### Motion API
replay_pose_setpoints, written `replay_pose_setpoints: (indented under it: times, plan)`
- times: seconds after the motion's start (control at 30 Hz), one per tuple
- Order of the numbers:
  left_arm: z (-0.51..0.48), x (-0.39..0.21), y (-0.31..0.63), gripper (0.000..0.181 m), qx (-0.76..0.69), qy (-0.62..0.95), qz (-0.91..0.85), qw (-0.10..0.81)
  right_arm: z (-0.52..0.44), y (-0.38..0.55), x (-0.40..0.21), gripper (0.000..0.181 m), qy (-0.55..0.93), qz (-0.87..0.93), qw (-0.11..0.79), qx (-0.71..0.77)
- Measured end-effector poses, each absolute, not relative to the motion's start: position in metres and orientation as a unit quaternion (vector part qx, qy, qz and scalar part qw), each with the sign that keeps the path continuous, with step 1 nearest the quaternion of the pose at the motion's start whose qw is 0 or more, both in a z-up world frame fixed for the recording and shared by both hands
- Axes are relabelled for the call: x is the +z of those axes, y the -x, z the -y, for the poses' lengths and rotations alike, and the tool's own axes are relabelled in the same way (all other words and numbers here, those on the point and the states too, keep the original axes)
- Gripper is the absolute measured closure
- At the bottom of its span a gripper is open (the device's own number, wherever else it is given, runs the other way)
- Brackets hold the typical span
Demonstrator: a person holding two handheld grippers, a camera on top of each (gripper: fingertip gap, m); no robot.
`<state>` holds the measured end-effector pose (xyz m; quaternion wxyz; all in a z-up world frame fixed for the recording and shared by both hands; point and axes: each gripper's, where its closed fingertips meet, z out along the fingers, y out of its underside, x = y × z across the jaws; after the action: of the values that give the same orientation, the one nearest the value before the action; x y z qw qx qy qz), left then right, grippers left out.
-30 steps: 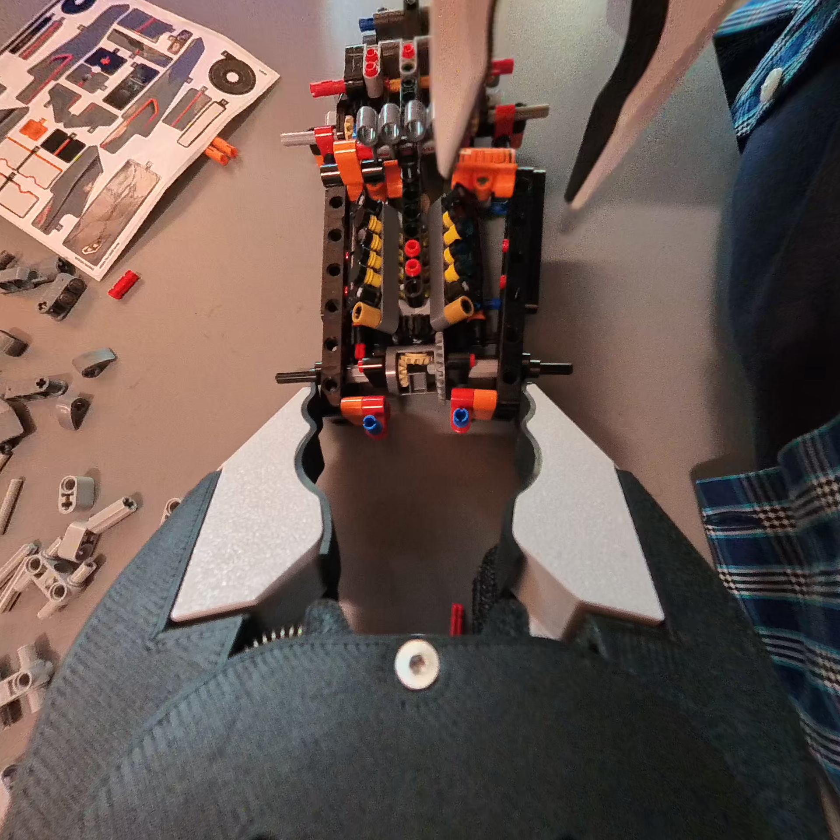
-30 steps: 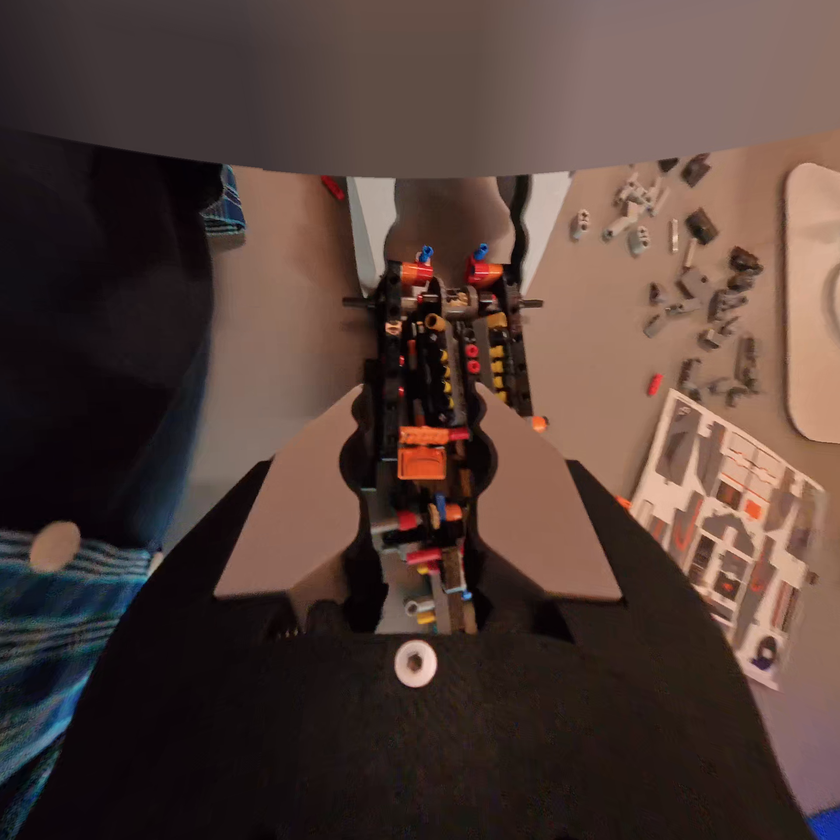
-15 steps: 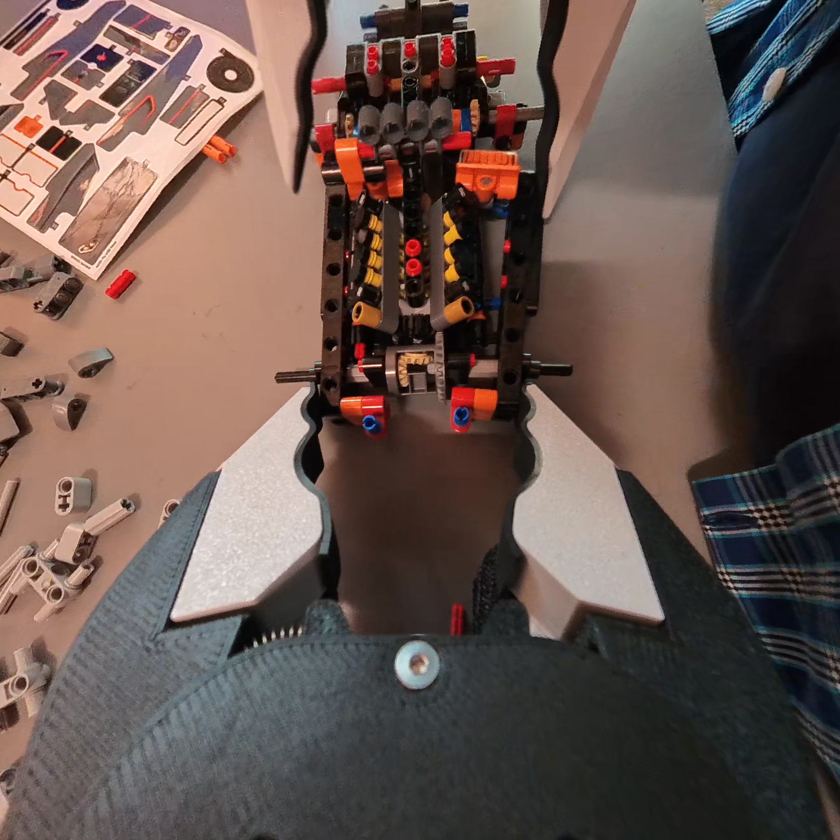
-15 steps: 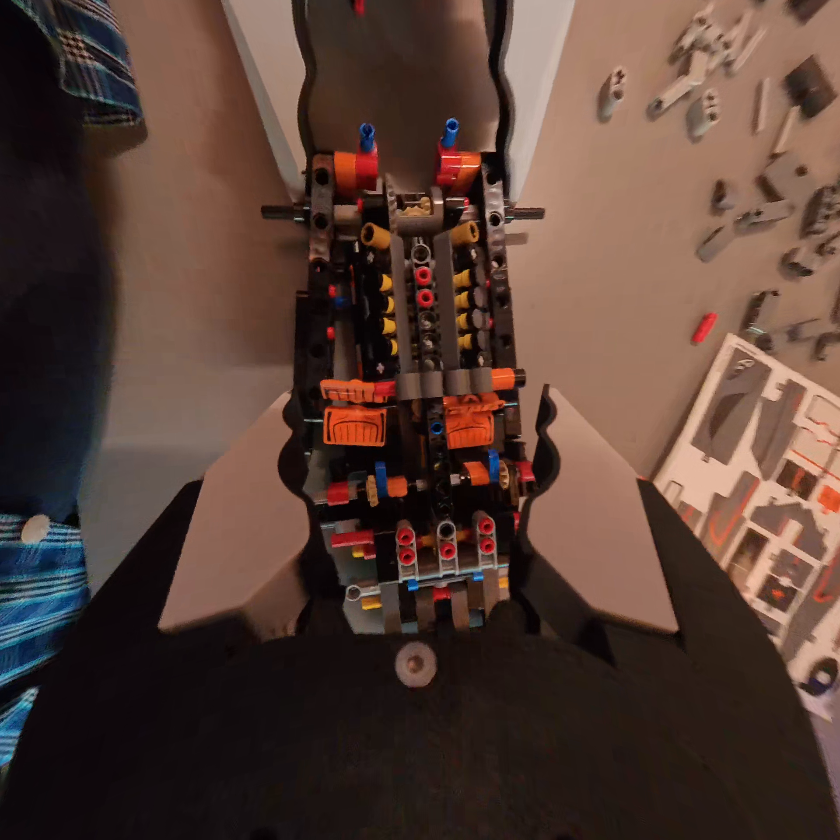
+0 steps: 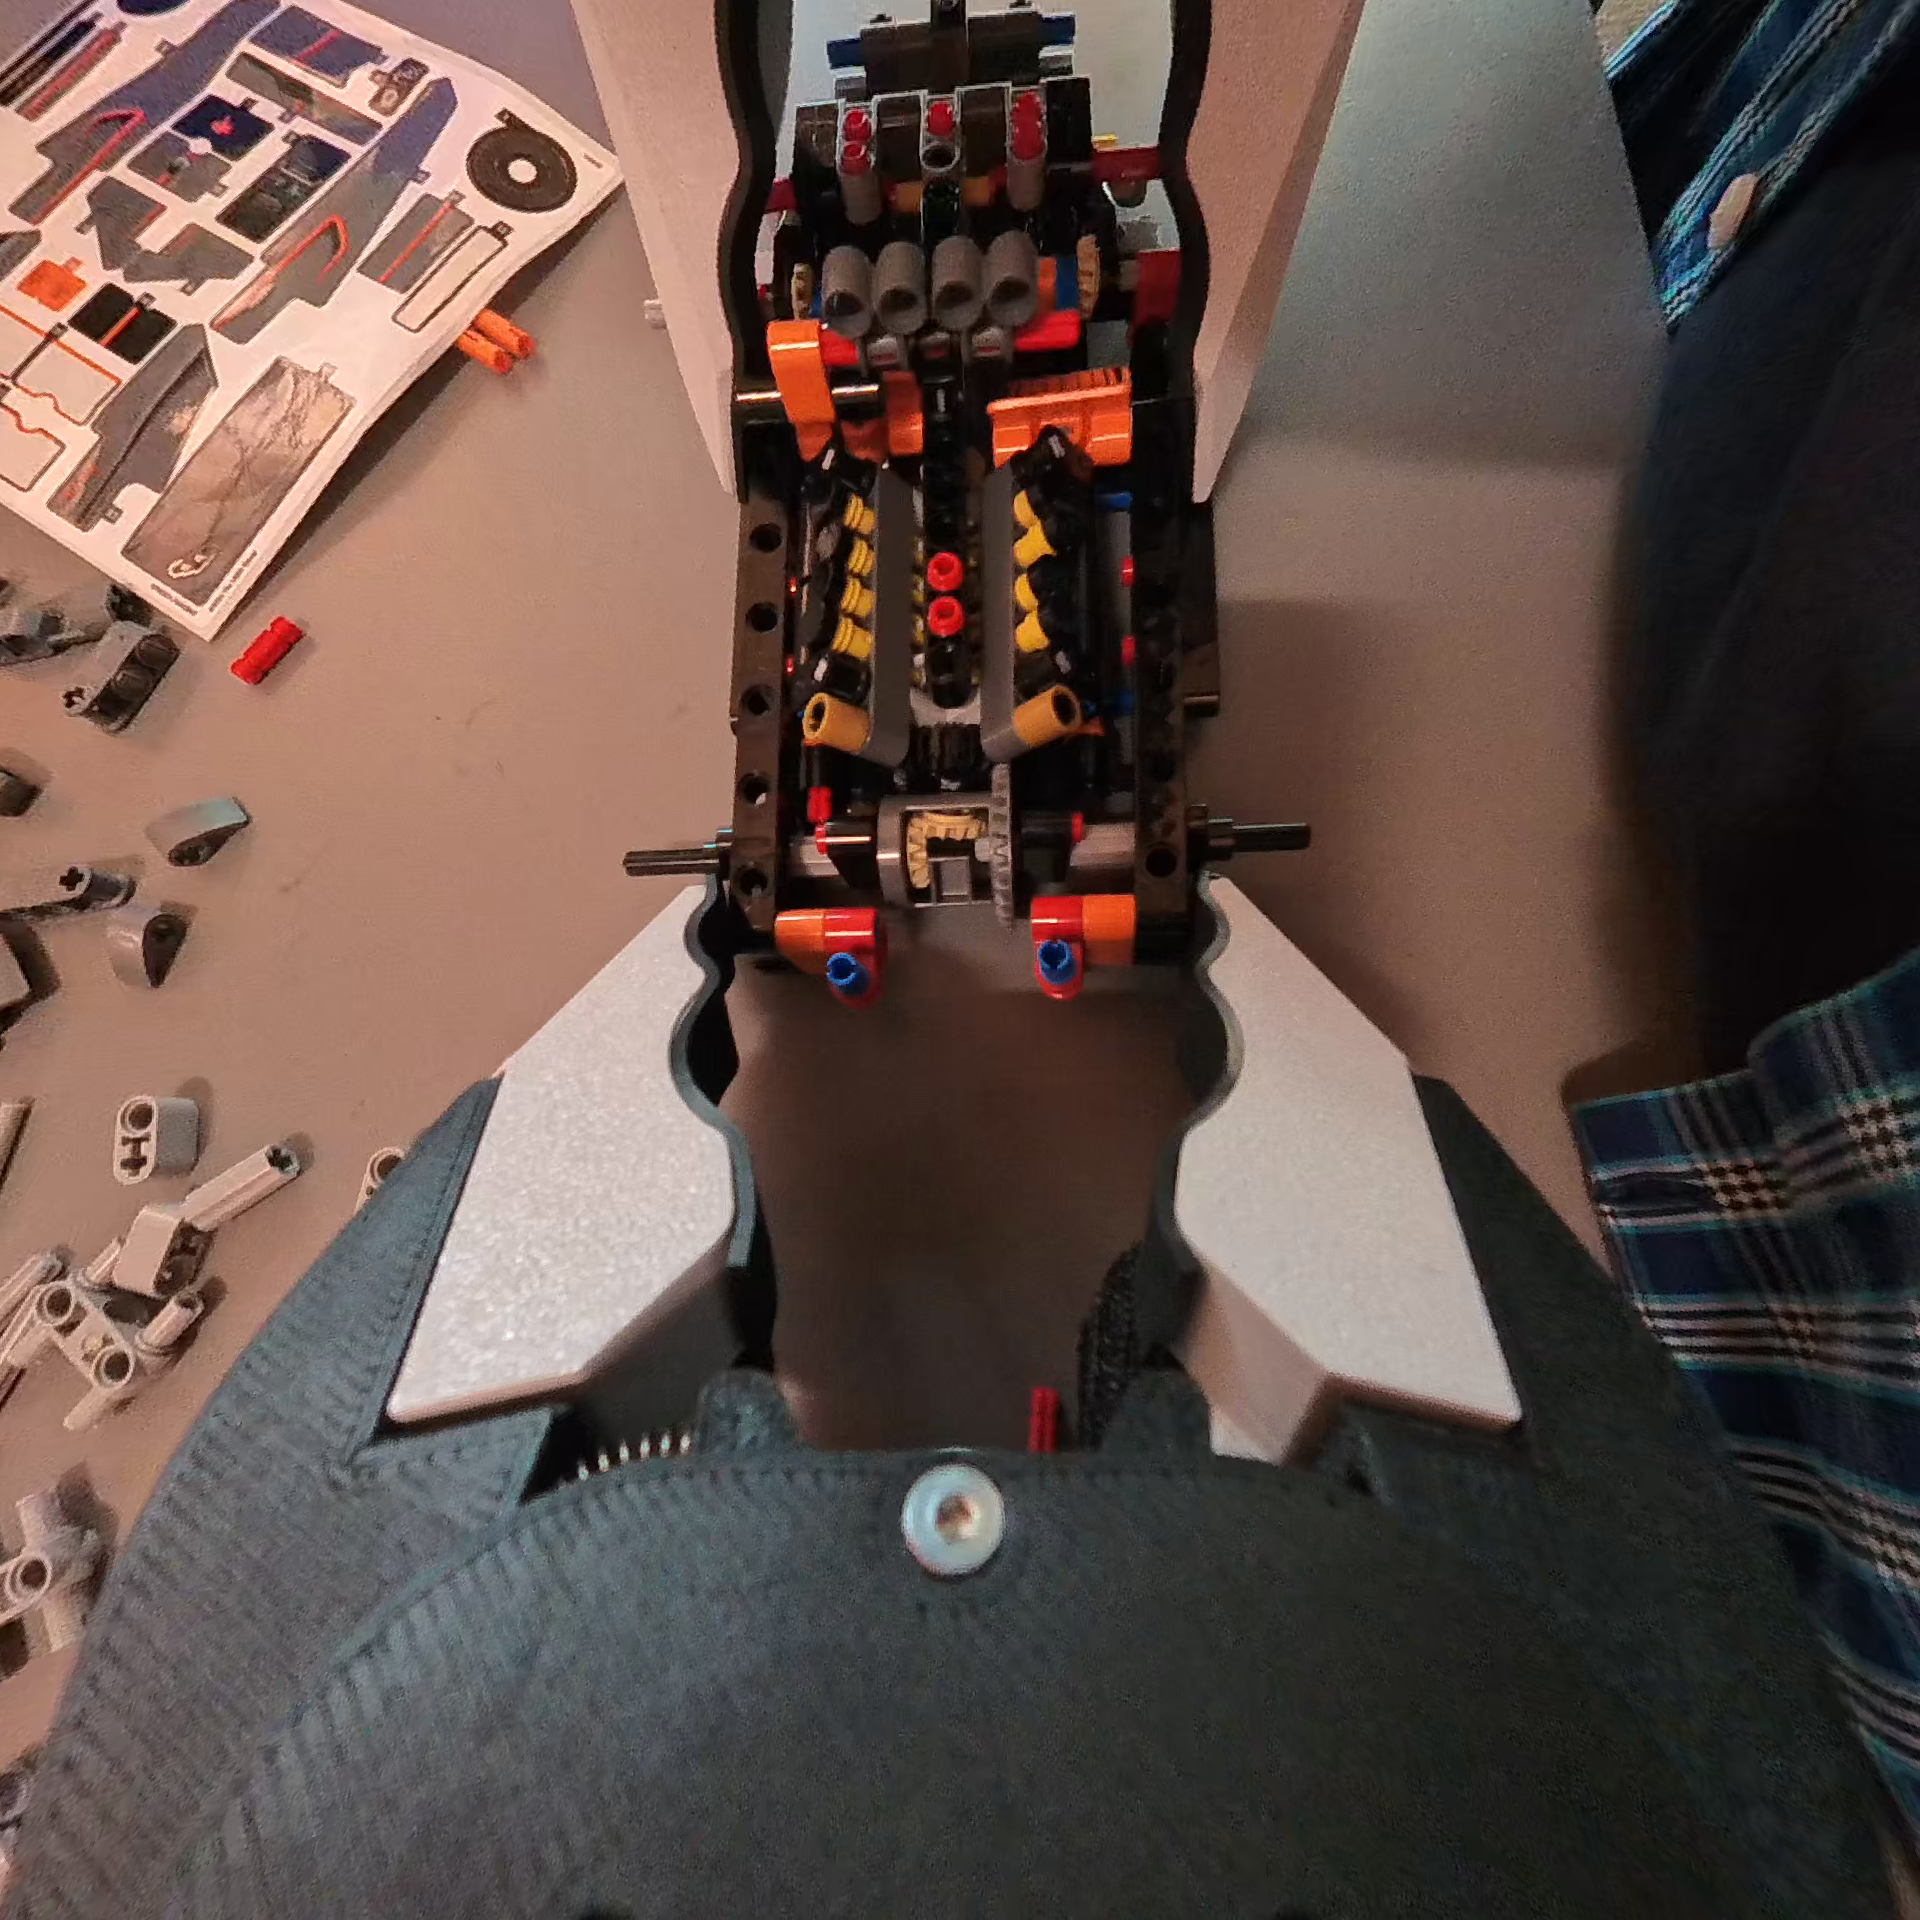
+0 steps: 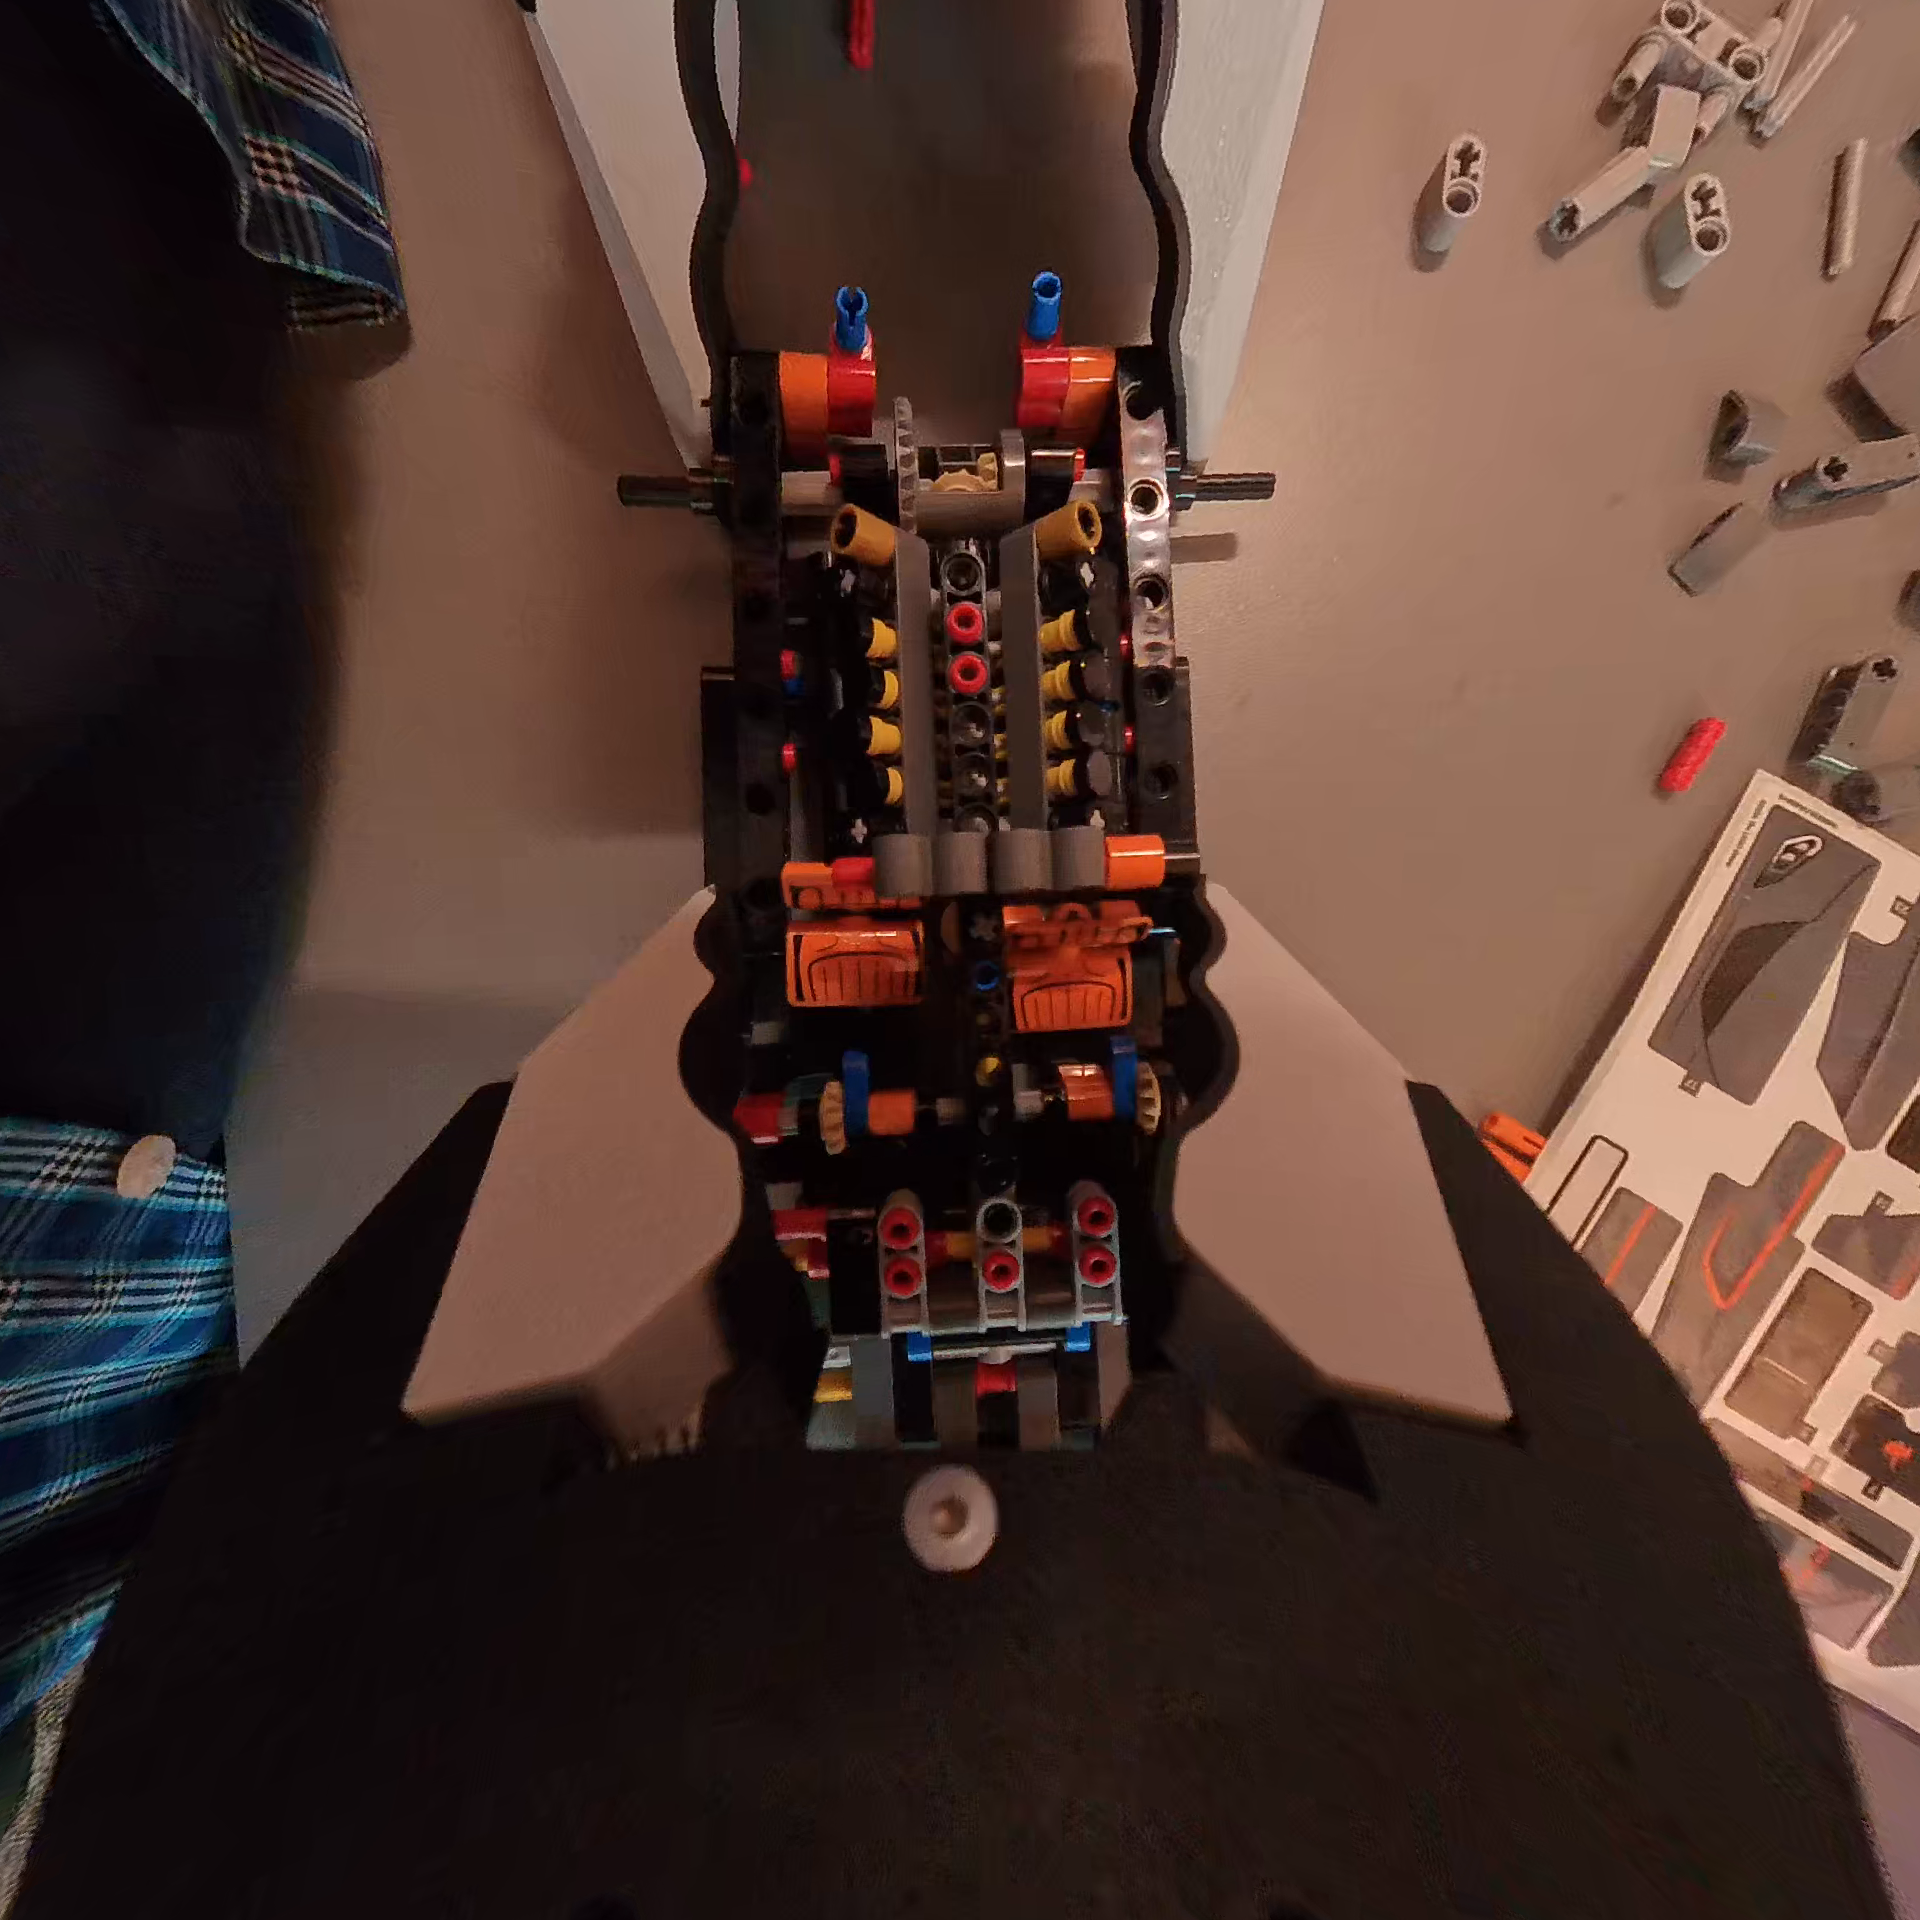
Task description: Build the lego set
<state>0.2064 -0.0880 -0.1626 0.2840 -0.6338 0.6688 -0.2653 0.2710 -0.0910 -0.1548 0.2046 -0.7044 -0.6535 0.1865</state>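
Note:
A long lego chassis [image 5: 956, 644], black beams with orange, yellow, red and grey parts, lies on the grey table [image 5: 520, 727]. My left gripper [image 5: 961, 914] clamps its axle end, fingertips against both black side beams. My right gripper [image 6: 956, 904] straddles the opposite end of the chassis [image 6: 966, 727], its fingers [image 6: 623, 1091] pressed to both sides by the orange seats. Each gripper shows in the other's view: the right one is at the top of the left wrist view [image 5: 966, 488], and the left one is at the top of the right wrist view [image 6: 940, 416].
A sticker sheet [image 5: 229, 270] lies to the left of the chassis; it also shows in the right wrist view [image 6: 1766, 1143]. Several loose grey pieces [image 5: 135, 1278], a red pin [image 5: 265, 636] and orange pins [image 5: 497, 343] lie near it. A person's plaid sleeve [image 5: 1766, 1247] is on the other side. Spacing between my two grippers at the tips: around 8 centimeters.
My right gripper has come down over the far end of the chassis and its fingers have slid along both sides and closed in. My left gripper has not moved.

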Motion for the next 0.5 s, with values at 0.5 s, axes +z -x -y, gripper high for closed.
replay_pose_setpoints:
  times: [0.5]
  plan:
    - [0.0870,-0.1631,-0.2073,0.097,-0.263,0.633,-0.670,0.285,0.0960,-0.2730,-0.1554,0.090,0.697,0.659,0.200,0.202]
